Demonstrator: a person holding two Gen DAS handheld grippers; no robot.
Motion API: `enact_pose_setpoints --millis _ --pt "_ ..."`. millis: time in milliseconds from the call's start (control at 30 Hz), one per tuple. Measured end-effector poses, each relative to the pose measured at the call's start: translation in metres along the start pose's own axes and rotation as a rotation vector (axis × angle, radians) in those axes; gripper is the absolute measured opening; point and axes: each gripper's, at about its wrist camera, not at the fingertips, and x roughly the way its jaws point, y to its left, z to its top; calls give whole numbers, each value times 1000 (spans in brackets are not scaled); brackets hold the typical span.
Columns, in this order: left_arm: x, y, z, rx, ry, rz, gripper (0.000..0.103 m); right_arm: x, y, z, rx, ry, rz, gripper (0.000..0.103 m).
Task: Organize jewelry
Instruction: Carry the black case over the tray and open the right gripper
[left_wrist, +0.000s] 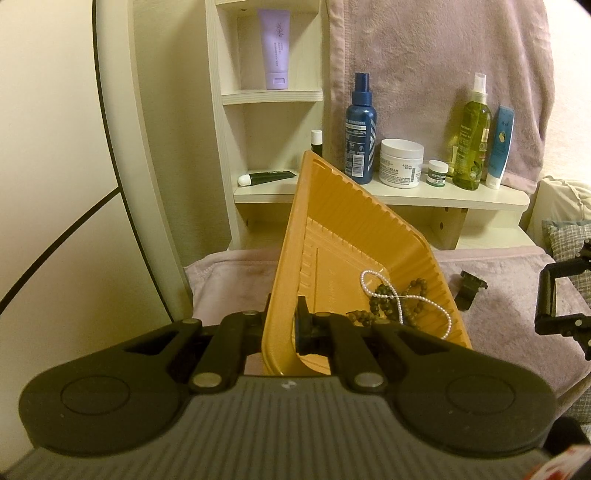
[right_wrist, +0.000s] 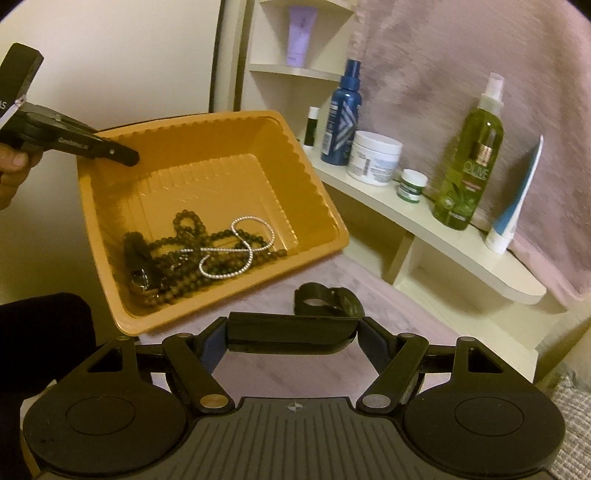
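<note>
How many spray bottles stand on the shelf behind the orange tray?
2. The blue spray bottle stands left of the white cream jar; the green spray bottle stands further right, beside the blue-and-white tube. None seems hidden.

The left gripper (right_wrist: 131, 158) covered part of the tray's rim (right_wrist: 207, 118). The bottles (right_wrist: 467, 166) looked blurry. The hand (right_wrist: 14, 166) was cut off.

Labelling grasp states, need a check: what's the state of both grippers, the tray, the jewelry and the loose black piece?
left gripper: shut on the tray's wall.
right gripper: clamped on a black bar.
orange tray: tilted.
pearl strand: in the tray, across dark beads.
black strap: loose on the cloth.
</note>
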Motion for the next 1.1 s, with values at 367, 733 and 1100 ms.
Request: enact_pose_setpoints --millis 367,733,1100 --pt "1 2 0 -8 1 0 6 8 4 13 -40 3 31 75" --pt "3 4 1 -14 3 -1 6 32 14 55 -165 -3 148 75" --pt "2 4 0 -19 3 -1 6 76 37 78 -240 47 267 75"
